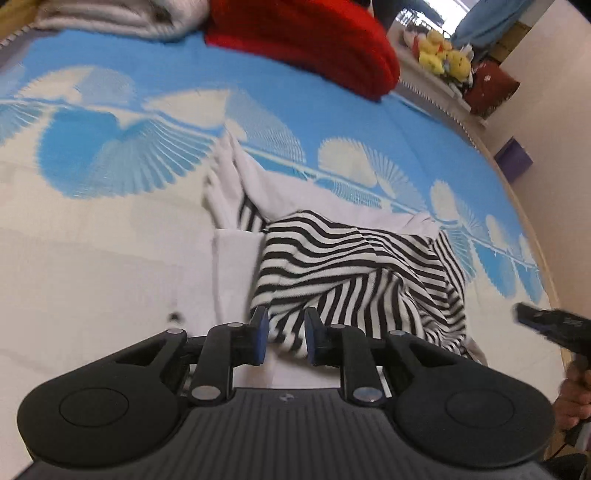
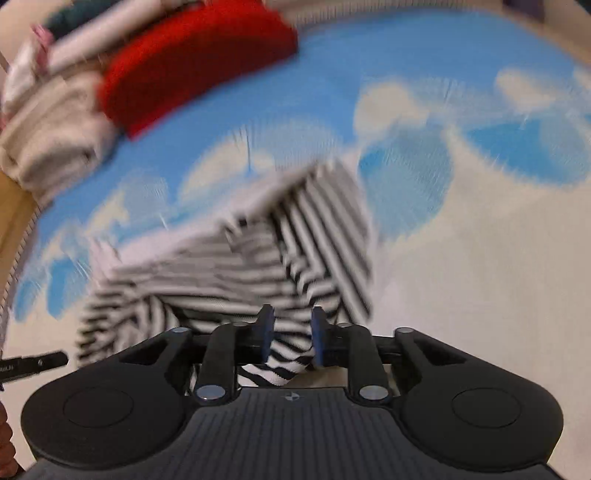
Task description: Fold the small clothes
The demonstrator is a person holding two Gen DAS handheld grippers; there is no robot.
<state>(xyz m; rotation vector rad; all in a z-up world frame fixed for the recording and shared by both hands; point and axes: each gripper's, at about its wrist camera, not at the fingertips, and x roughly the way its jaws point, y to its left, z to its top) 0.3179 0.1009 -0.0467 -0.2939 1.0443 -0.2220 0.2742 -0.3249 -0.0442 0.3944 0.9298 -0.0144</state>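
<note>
A small black-and-white striped garment (image 1: pixel 351 266) with white sleeves lies rumpled on the blue-and-white bedspread (image 1: pixel 110 229). My left gripper (image 1: pixel 285 338) has the near striped edge bunched between its blue pads, which press on the cloth. The right wrist view is blurred. There the same garment (image 2: pixel 258 258) rises toward my right gripper (image 2: pixel 291 338), whose pads close on a striped fold that hangs down between the fingers. The right gripper (image 1: pixel 546 321) also shows at the right edge of the left wrist view, held by a hand.
A folded red garment (image 1: pixel 306 40) lies at the far side of the bed beside stacked pale folded clothes (image 1: pixel 110 18). Plush toys (image 1: pixel 443 55) sit on a ledge beyond. A purple box (image 1: pixel 513 158) stands past the bed's wooden right edge.
</note>
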